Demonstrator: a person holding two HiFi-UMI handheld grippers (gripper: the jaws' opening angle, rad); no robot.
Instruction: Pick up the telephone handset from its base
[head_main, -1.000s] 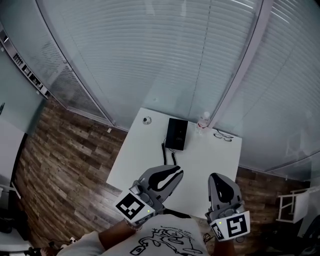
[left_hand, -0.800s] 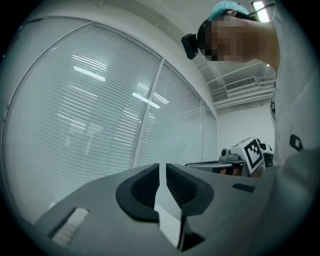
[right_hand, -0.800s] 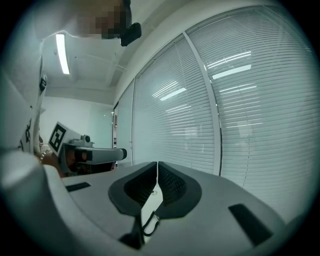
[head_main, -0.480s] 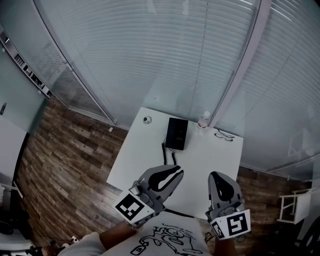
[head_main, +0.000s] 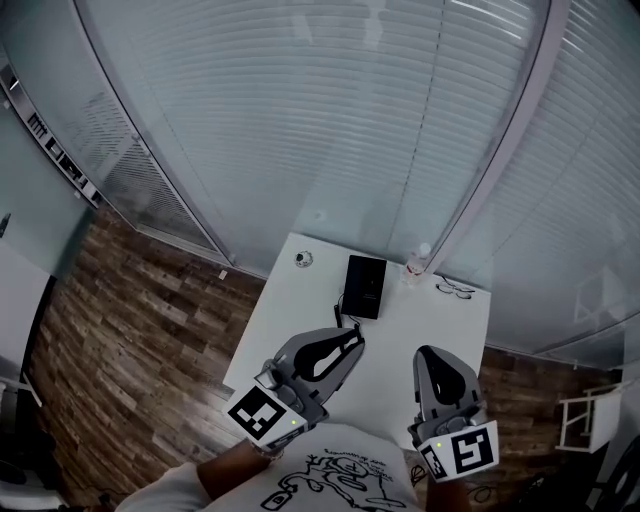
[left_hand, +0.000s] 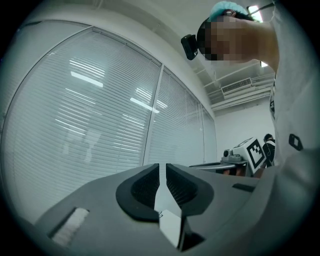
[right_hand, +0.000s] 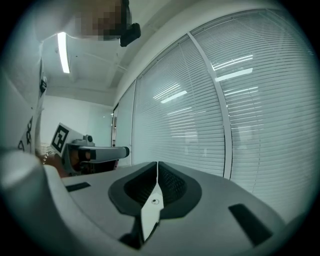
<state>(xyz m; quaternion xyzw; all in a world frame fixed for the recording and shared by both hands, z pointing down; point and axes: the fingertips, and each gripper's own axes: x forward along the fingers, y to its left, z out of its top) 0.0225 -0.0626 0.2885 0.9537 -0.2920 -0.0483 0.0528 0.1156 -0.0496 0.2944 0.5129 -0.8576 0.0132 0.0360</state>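
Observation:
A black telephone (head_main: 365, 286) with its handset on the base lies at the far middle of a white table (head_main: 300, 320), its cord trailing toward me. My left gripper (head_main: 345, 343) hangs over the table's near edge, shut with nothing between its jaws (left_hand: 162, 167). My right gripper (head_main: 432, 357) is held level beside it, near the table's front right, also shut and empty (right_hand: 157, 167). Both are well short of the telephone. The two gripper views look at the window blinds and do not show the telephone.
A small round object (head_main: 303, 259) sits at the table's far left corner. A clear bottle (head_main: 416, 265) and a pair of glasses (head_main: 456, 290) lie at the far right. Glass walls with blinds stand behind the table. Wooden floor (head_main: 130, 320) lies to the left.
Both grippers have edged forward toward the table, and the view has shifted so the table and telephone sit lower in the picture. Both jaws stay shut.

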